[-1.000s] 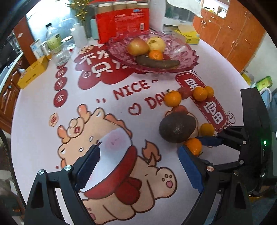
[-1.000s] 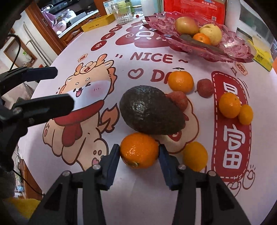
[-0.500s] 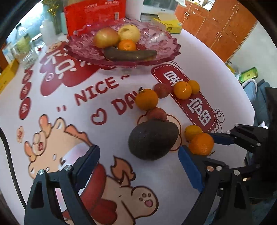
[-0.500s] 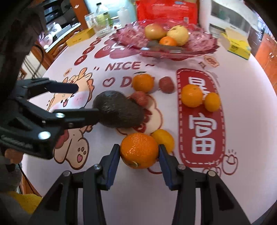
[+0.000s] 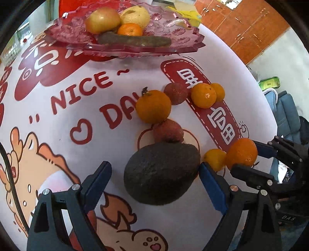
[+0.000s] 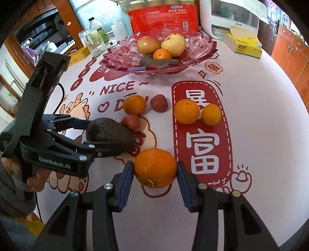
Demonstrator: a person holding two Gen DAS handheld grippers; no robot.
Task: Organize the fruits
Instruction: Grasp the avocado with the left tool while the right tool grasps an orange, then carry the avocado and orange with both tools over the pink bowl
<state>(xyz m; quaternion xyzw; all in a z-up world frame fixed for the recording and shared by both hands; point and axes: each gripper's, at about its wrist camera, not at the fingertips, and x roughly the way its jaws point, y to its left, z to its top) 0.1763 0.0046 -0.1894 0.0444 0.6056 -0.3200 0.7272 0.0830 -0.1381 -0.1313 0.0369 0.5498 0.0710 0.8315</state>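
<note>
My right gripper (image 6: 155, 170) is shut on an orange (image 6: 155, 167) and holds it above the table; it also shows in the left wrist view (image 5: 242, 153). My left gripper (image 5: 155, 180) is open, its fingers on either side of a dark avocado (image 5: 161, 174) that lies on the table; the avocado also shows in the right wrist view (image 6: 110, 133). A pink glass fruit plate (image 6: 202, 52) at the back holds an apple, a pear, a small orange and a dark banana. Several oranges (image 6: 186, 111) and two lychees (image 6: 159, 103) lie loose on the tablecloth.
A red package (image 6: 164, 17), bottles and a glass (image 6: 94, 41) stand behind the plate. A yellow tissue box (image 6: 245, 46) sits at the back right, beside a white appliance (image 6: 227, 17). The round table's edge curves close on the right.
My left gripper has moved forward until its open fingers flank the avocado. My right gripper has lifted the orange off the table and drawn it back.
</note>
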